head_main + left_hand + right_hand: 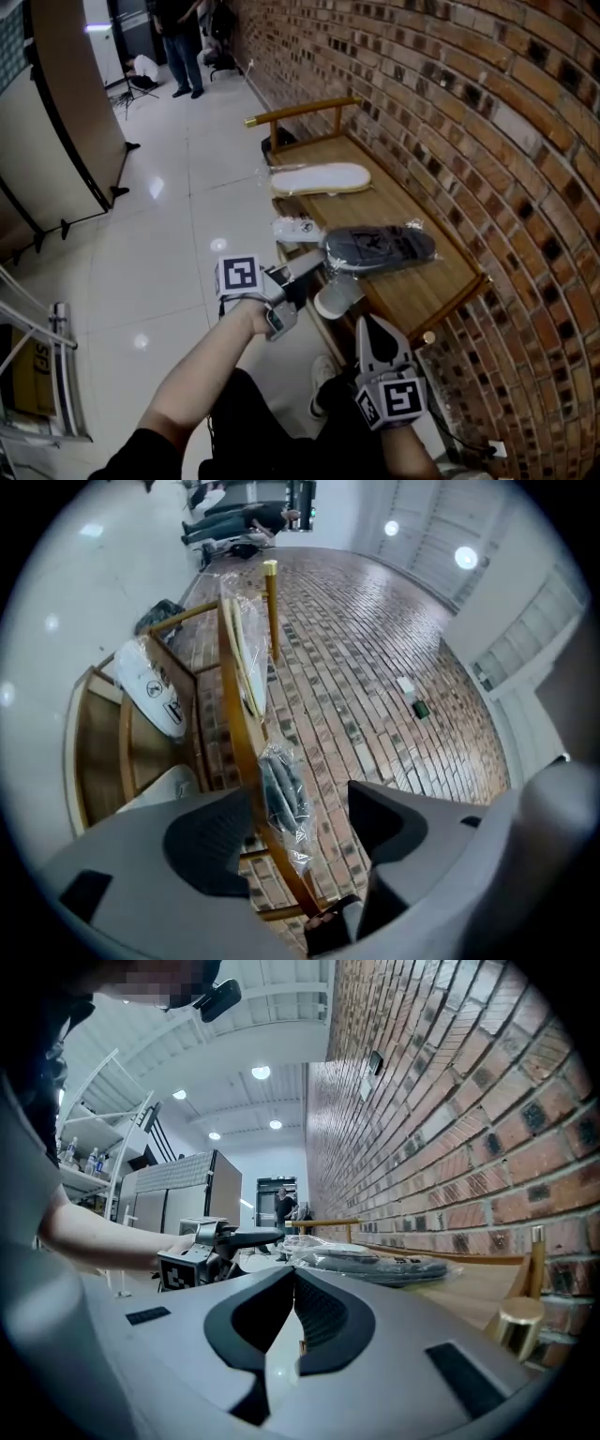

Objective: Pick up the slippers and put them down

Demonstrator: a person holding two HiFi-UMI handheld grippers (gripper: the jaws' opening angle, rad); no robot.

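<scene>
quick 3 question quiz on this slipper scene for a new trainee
1. True or false: the right gripper has its jaws together and holds nothing.
2. Which lies nearer the open left gripper? A: the cream slipper. B: the grey slipper.
3. Fill in: the grey slipper lies on a wooden ____ against the brick wall.
Key: 1 true; 2 B; 3 bench.

Grey bagged slipper [380,249] flat on bench [419,286]; cream slipper [321,178] farther along.
</scene>
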